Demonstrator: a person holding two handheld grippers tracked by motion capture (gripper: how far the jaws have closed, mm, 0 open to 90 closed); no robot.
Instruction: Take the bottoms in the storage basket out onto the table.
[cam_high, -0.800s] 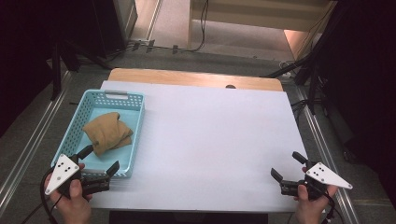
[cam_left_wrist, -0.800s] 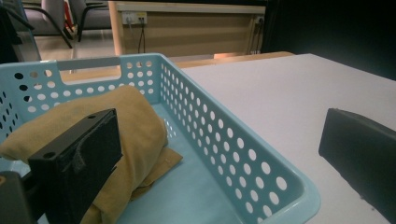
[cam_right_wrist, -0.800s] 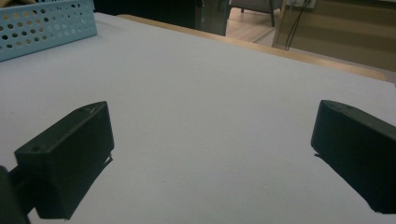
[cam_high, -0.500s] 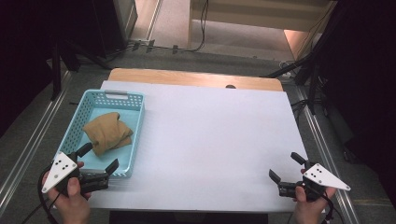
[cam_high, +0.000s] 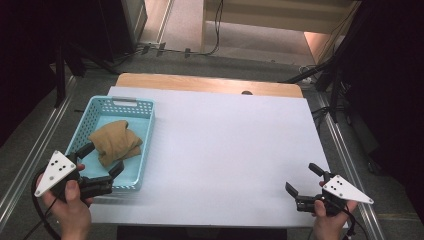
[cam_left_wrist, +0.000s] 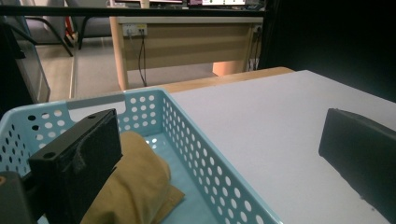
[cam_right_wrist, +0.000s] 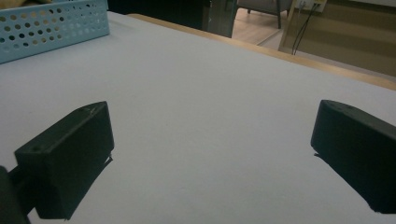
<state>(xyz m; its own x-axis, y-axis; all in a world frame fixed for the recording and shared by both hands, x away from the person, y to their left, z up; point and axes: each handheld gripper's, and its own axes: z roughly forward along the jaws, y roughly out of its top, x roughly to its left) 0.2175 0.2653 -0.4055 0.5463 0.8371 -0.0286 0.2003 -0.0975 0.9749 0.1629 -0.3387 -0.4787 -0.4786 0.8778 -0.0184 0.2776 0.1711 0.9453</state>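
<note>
Your left claw (cam_high: 102, 167) gapes at the basket (cam_high: 121, 102) rim, tan cloth (cam_high: 115, 142) (still inside) ungrasped; right claw (cam_high: 306, 181), well apart from the basket, idles released.

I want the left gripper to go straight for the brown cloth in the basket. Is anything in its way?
Partly. The left gripper hangs open at the near end of the blue basket, one jaw over the cloth, the other outside the perforated side wall. That wall stands between the jaws; nothing covers the cloth from above.
</note>
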